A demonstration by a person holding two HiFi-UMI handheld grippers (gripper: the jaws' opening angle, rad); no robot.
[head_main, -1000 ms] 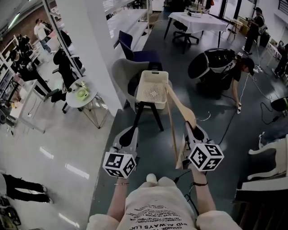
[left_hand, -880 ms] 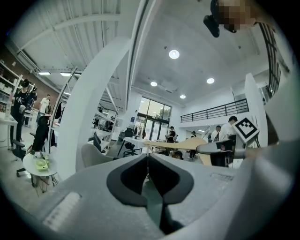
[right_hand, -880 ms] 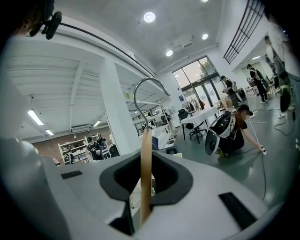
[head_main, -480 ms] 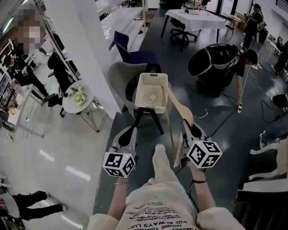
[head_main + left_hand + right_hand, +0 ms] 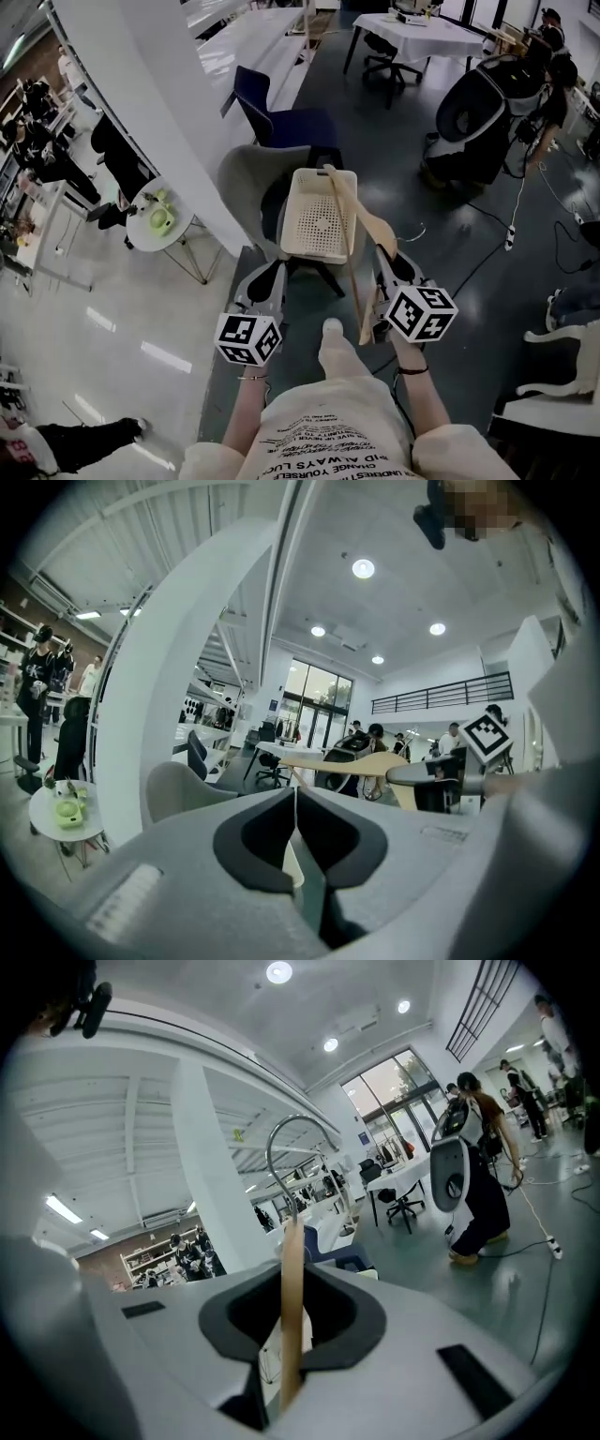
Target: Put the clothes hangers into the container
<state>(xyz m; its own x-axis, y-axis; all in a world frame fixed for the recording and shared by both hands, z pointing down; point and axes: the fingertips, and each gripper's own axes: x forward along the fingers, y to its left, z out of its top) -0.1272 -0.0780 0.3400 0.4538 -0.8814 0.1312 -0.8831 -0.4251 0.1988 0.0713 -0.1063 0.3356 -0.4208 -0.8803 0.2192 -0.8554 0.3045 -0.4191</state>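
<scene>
The right gripper (image 5: 383,261) has its jaws pressed onto the flat wooden body of a clothes hanger (image 5: 361,211), which stands edge-on between the pads in the right gripper view (image 5: 292,1279) with its metal hook (image 5: 281,1143) curving above. The left gripper (image 5: 272,274) is on the near left with its jaws together and nothing between them. The white perforated container (image 5: 314,225) sits just beyond both grippers, in front of a grey chair (image 5: 246,178), and in the head view the hanger's far end overlaps the container's right rim.
</scene>
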